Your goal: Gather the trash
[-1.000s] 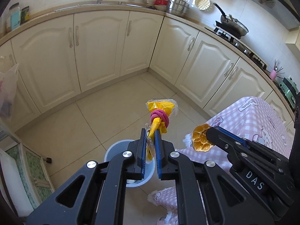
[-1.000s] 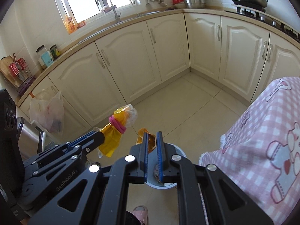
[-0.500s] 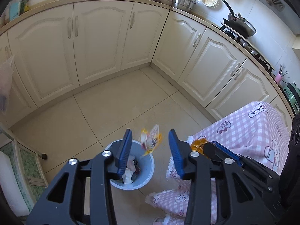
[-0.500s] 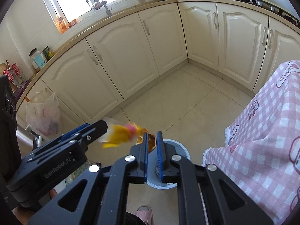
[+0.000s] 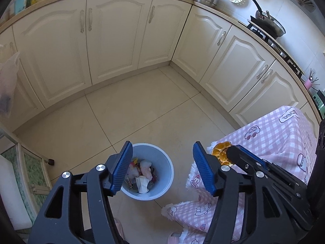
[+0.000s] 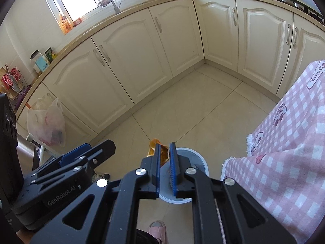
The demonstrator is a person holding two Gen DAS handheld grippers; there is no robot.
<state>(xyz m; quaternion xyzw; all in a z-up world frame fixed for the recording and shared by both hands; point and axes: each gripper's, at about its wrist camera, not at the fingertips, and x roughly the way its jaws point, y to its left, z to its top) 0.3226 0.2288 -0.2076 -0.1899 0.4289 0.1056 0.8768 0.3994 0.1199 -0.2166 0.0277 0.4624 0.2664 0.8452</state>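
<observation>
The left gripper (image 5: 162, 166) stood over the light blue bin (image 5: 168, 162), its jaws wide apart after just opening further, with nothing between the blue pads (image 5: 121, 168). Beside it, the right gripper (image 6: 165, 163) was closed on a crumpled orange peel (image 6: 162, 155), which showed in the left wrist view as an orange lump against the edge of the pink checked tablecloth (image 5: 270, 142). In the bin on the tiled floor (image 5: 142, 105) lay white tissue, wrappers and other scraps (image 5: 142, 172). The cloth hung just beside the bin. A pink slipper (image 6: 157, 230) showed at the bottom edge of the right wrist view. Farther off, cream cabinets (image 5: 113, 40) ran round the corner; a plastic bag (image 6: 48, 124) hung from one at the left, and a pan (image 5: 268, 22) sat on the stove.
</observation>
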